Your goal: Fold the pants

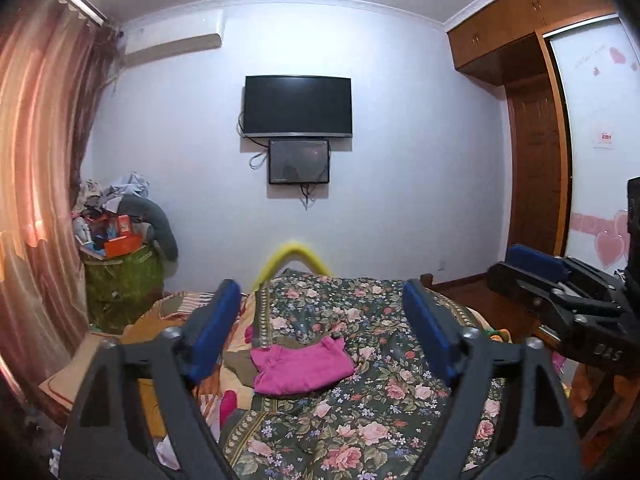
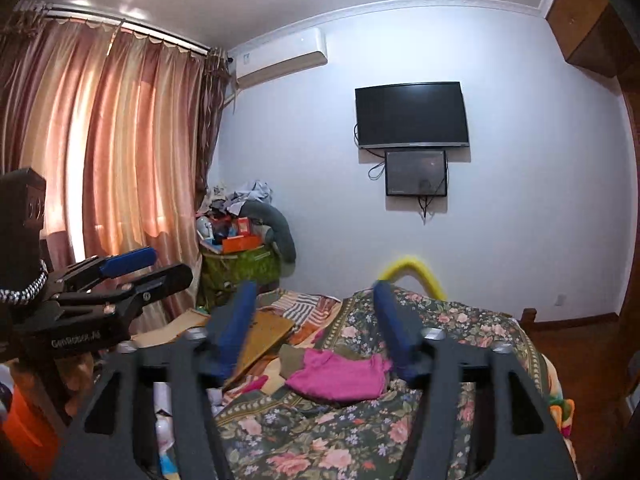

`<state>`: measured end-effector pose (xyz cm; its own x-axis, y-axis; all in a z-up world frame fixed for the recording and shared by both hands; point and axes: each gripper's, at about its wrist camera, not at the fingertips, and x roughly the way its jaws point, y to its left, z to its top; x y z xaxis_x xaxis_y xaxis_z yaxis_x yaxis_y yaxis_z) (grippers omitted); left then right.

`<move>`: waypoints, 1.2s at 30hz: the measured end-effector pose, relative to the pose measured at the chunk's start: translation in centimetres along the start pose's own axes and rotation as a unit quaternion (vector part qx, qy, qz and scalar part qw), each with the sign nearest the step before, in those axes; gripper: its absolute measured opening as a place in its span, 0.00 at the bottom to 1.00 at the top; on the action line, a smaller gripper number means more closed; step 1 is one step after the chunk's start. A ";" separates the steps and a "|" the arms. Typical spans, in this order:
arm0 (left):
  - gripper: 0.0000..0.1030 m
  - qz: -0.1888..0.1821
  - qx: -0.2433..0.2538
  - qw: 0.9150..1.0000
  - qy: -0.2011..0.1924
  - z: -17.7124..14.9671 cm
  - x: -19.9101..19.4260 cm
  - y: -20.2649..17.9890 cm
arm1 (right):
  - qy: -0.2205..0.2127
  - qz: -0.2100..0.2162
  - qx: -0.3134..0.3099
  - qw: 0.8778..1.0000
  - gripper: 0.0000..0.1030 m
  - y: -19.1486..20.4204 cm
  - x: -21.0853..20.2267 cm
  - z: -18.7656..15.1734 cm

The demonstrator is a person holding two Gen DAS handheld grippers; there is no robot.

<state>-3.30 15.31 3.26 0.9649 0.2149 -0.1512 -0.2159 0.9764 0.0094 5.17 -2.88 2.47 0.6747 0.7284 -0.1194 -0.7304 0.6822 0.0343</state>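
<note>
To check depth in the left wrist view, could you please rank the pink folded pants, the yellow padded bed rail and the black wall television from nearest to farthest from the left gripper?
1. Pink folded pants: on the floral bedspread, just beyond the left gripper.
2. Yellow padded bed rail: at the bed's far end.
3. Black wall television: high on the far wall.

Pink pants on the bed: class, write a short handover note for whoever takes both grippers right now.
Left gripper: open, empty, raised above the bed.
Right gripper: open, empty, raised beside it.
Pink pants: lying free on the floral bedspread, in a compact folded bundle, touched by neither set of fingers.
Done: the pants appear folded and released.
Left: check that the fold is neat; perhaps square the edges.
</note>
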 end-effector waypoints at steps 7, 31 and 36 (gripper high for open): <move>1.00 0.012 -0.017 1.000 -0.008 -0.6 -1.9 0.0 | -0.003 -0.017 0.001 1.000 0.95 0.1 -0.9 -0.2; 1.00 0.011 -0.014 1.000 0.011 -2.3 -0.8 -0.7 | 0.011 -0.040 0.008 0.999 1.00 -0.1 -2.1 -2.1; 1.00 0.009 -0.011 1.000 0.016 -2.6 -0.4 -0.9 | 0.015 -0.041 0.012 0.999 1.00 -0.4 -2.2 -2.1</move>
<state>-3.87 14.30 0.78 0.9556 0.2316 -0.1823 -0.2371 0.9714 -0.0089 3.71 -4.91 0.60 0.7285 0.6678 -0.1525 -0.6697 0.7412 0.0463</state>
